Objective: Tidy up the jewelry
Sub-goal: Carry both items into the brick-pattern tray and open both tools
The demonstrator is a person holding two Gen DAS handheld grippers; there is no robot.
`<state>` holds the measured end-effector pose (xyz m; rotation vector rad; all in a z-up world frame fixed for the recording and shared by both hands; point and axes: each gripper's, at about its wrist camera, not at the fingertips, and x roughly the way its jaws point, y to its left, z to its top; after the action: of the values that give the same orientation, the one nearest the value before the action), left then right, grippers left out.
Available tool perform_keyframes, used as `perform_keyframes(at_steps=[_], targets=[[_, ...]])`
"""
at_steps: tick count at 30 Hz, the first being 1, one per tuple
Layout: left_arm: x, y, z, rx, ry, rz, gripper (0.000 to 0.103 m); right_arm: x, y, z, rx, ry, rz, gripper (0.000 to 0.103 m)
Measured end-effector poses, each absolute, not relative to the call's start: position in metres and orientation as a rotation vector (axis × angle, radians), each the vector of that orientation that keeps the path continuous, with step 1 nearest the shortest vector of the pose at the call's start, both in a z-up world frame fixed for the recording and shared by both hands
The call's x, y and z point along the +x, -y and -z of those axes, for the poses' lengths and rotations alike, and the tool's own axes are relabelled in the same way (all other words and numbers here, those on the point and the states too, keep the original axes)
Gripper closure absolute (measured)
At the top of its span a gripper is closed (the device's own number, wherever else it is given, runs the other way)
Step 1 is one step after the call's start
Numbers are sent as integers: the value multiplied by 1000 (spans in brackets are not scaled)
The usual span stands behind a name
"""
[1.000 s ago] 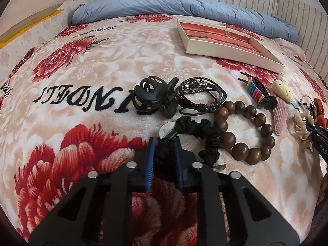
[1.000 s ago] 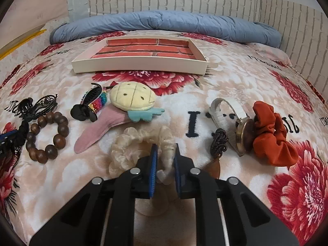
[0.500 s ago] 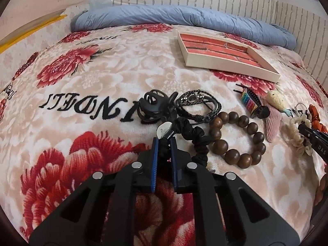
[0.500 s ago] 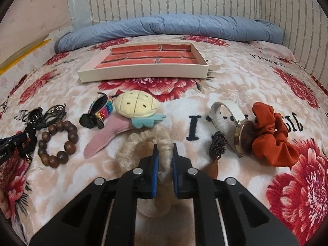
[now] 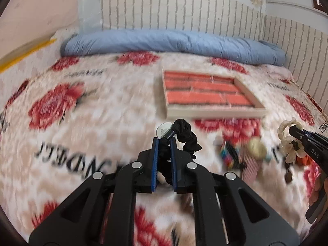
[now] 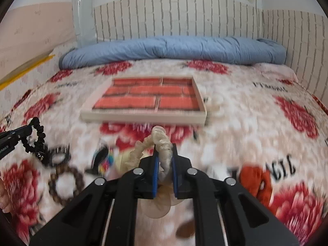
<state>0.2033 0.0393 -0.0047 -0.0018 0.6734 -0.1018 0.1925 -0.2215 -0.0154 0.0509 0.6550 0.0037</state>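
My left gripper point(image 5: 164, 141) is shut on a black scrunchie point(image 5: 185, 137) and holds it in the air above the bed. My right gripper point(image 6: 164, 147) is shut on a cream scrunchie point(image 6: 161, 141), also lifted. Each gripper shows in the other view: the right one point(image 5: 291, 129) with its cream scrunchie point(image 5: 287, 141), the left one point(image 6: 30, 128) with the black scrunchie point(image 6: 39, 135). A shallow tray with a brick-pattern floor point(image 5: 215, 112) point(image 6: 143, 117) lies ahead on the floral blanket.
On the blanket lie a brown bead bracelet point(image 6: 66, 184), a rainbow hair clip point(image 6: 106, 160) point(image 5: 227, 153), a yellow plush clip point(image 5: 256, 147) and an orange scrunchie point(image 6: 254, 180). A rolled blue quilt point(image 6: 174, 49) lies along the far wall.
Both grippers have lifted off the blanket with their scrunchies and moved forward toward the tray. The views are blurred by the motion.
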Motion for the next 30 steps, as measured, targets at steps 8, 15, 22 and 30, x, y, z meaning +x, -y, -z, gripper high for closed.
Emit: perform_keyframes(at_steps=[8,15,22,30], targets=[[303,5,-23,-23,-669,183,93,278,236,-14,65,-629,-16,92],[412,38,-5,-13,-772,185,93,364,252,-7,135,-672,-20,92],[483,53,27,-8,-855,165,93,443,250,19,87,-736,12,92],[539,66,47,18,-931,164,93,495,248,45,74,-800,30,92]])
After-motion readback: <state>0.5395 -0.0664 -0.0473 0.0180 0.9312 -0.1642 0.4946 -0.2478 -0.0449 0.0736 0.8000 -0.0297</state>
